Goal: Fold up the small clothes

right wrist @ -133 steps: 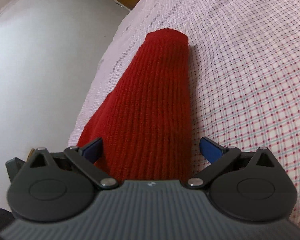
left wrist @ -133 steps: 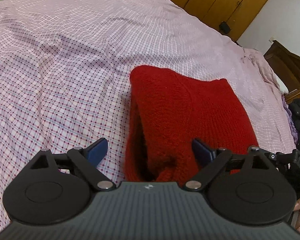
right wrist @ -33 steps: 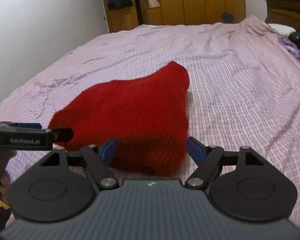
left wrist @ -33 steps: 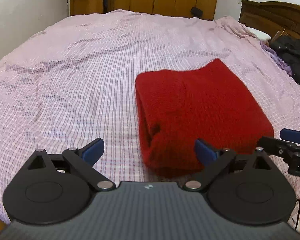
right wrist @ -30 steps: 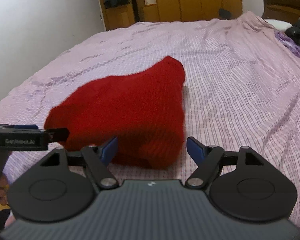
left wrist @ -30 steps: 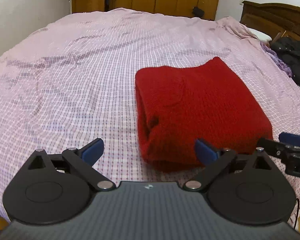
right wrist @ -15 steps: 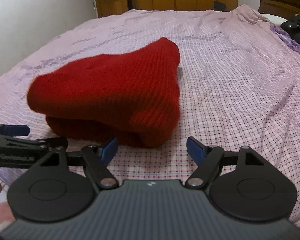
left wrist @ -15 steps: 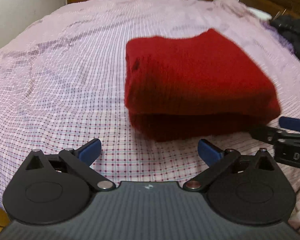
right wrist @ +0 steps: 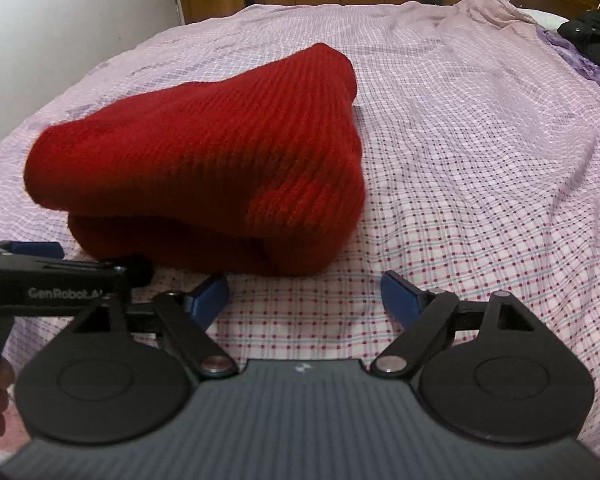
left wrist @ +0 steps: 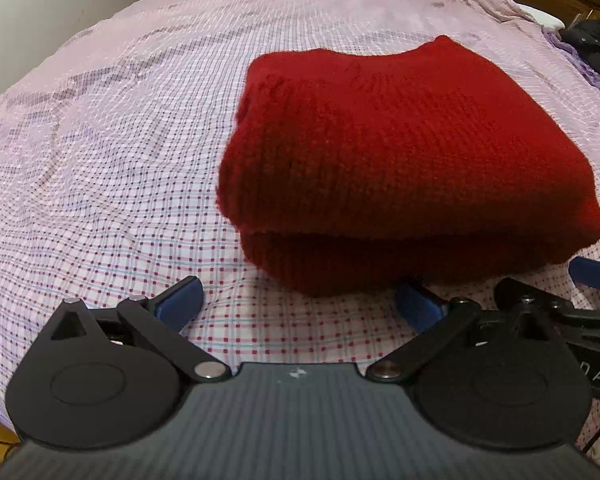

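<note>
Red knit garment (left wrist: 400, 152), one item, is lying folded on the bed (left wrist: 100, 140). Your left tongs (left wrist: 300, 304) are standing wide, empty; your right tongs (right wrist: 304, 292) are opening, gripping nothing.

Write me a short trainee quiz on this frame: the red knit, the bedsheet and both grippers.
1. True or false: the left gripper is clamped on the red knit garment.
2. The garment lies: A) spread flat in one layer; B) folded into stacked layers on the checked bedsheet; C) hanging off the bed's edge.
3. Fill in: between the fingers of the right gripper there is only ____.

Key
1. False. Its jaws stand apart, just short of the garment's near edge.
2. B. A seam between upper and lower layers shows along the near side.
3. Bedsheet. Its jaws are opening, with the garment lying just beyond the fingertips.
</note>
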### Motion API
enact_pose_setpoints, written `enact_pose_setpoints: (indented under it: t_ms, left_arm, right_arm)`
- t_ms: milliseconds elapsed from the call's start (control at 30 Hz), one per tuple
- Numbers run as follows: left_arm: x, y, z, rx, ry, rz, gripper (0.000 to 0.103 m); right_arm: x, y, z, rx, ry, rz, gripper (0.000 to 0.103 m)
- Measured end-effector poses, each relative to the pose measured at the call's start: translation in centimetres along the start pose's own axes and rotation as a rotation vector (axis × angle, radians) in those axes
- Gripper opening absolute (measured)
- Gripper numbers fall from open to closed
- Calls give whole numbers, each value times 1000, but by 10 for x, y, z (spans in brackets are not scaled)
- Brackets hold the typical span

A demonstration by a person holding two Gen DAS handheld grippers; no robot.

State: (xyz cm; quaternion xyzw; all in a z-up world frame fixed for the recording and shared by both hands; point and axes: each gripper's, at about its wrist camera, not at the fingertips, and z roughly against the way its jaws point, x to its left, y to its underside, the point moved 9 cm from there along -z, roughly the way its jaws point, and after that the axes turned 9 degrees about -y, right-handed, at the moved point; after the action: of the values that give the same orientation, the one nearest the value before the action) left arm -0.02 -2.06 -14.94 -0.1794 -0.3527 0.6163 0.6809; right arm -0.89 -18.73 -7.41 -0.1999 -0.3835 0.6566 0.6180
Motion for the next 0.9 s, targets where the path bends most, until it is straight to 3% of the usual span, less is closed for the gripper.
enact_pose_setpoints:
  t_ms: [900]
  left_arm:
    - [-2, -2, -4, 7, -14, 1, 103]
  right_arm:
    - [-1, 1, -1, -4, -6, -12, 88]
